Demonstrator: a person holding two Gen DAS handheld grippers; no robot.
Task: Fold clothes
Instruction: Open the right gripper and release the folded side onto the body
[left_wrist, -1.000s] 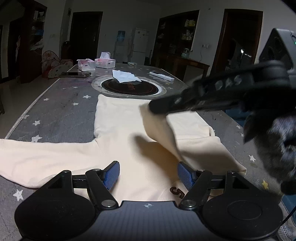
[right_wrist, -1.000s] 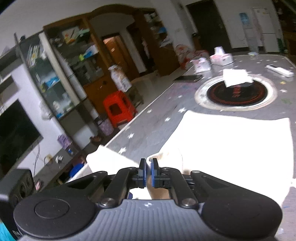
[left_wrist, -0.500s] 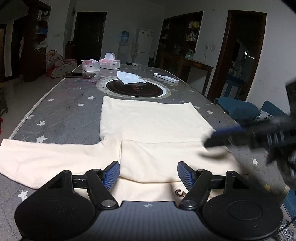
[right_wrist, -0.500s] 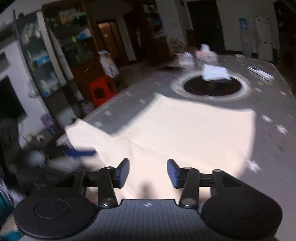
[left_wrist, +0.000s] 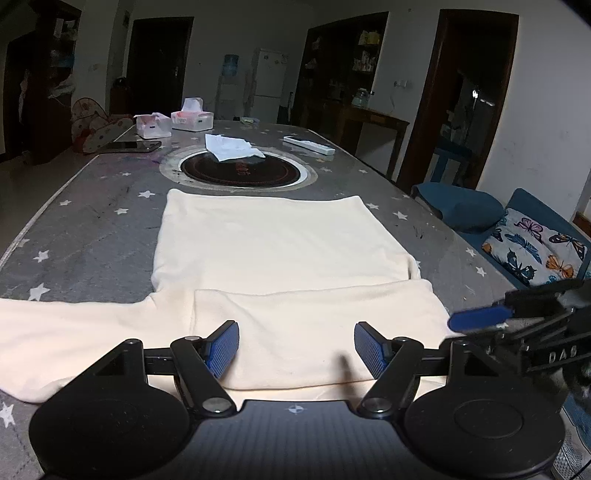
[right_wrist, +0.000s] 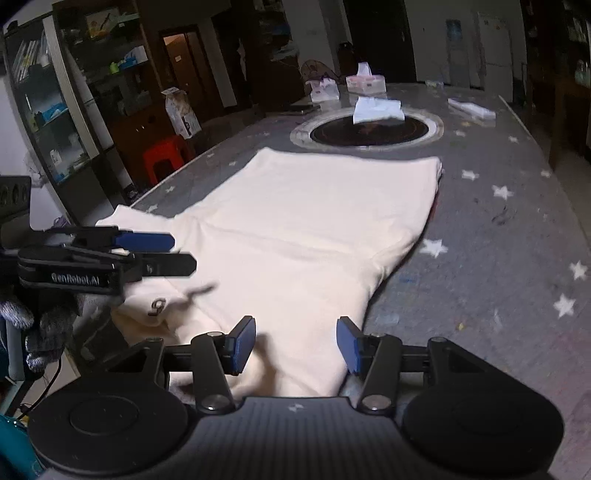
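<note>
On the table: a cream shirt (left_wrist: 280, 254) lies flat on the grey star-print table (left_wrist: 88, 221), just in front of a round black burner plate (left_wrist: 240, 171).
Shirt shape: its right sleeve (left_wrist: 314, 325) is folded across the chest; its left sleeve (left_wrist: 74, 332) is spread out to the side.
Left tool: the left tool (left_wrist: 296, 349) hangs low over the folded sleeve, blue pads wide apart, holding nothing.
Right tool: the right tool (right_wrist: 295, 345) is over the near right side of the shirt, pads wide apart, holding nothing.
Only the left view shows: a blue couch with a butterfly pillow (left_wrist: 535, 247), and the right tool from the side (left_wrist: 480, 319) by the shirt's right edge.
Only the right view shows: a red stool (right_wrist: 164, 158) by the shelves, a dark mark on the shirt (right_wrist: 157, 306), and the left tool (right_wrist: 147, 251) in a grey glove (right_wrist: 33, 328).
Both views show: a white tissue (left_wrist: 232, 147) on the burner plate, two tissue boxes (left_wrist: 192, 118) and a white remote (left_wrist: 308, 145) far back.
Change from one second ago: the right tool was pinching the sleeve and lifting it across; now the sleeve lies flat and that tool is open and pulled back to the right.
</note>
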